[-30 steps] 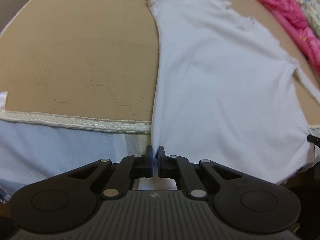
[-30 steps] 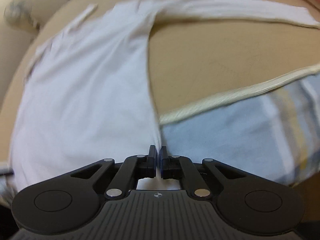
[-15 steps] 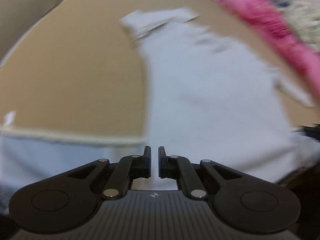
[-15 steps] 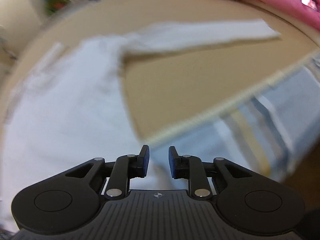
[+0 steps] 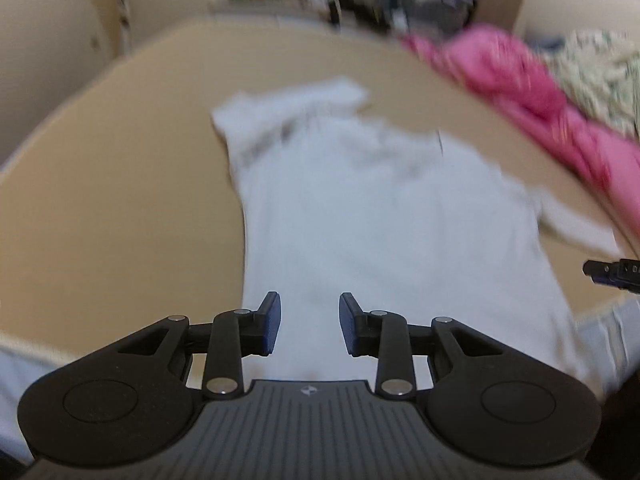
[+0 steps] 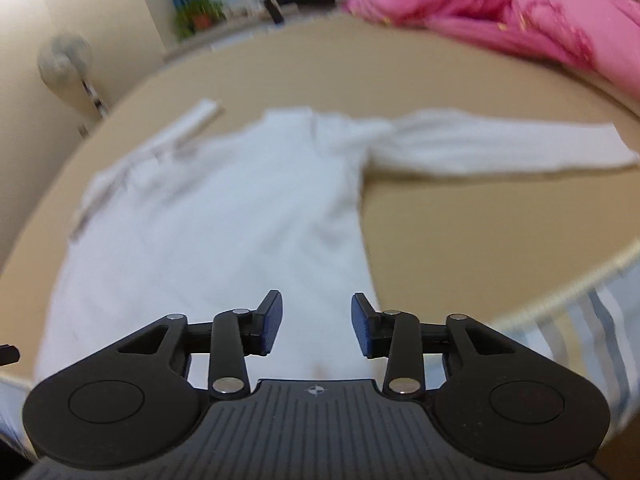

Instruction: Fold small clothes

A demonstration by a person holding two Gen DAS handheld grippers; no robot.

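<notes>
White shirt (image 6: 224, 240) lies spread flat, apparently unfolded, sleeve (image 6: 500, 144) toward two o'clock; left gripper (image 5: 309, 328) and right gripper (image 6: 316, 330) gape empty.

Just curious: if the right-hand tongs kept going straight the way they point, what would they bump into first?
Probably the white shirt lying flat on the tan mat; the open right tongs point over its body, though depth is unclear.

Beyond my parted jaws the flat tan quilted mat (image 6: 460, 240) lies bare to my right and to my left (image 5: 120, 220). The heaped pink bedding (image 6: 540, 20) blocks the far right edge, past the white long-sleeved shirt (image 6: 224, 232).
</notes>
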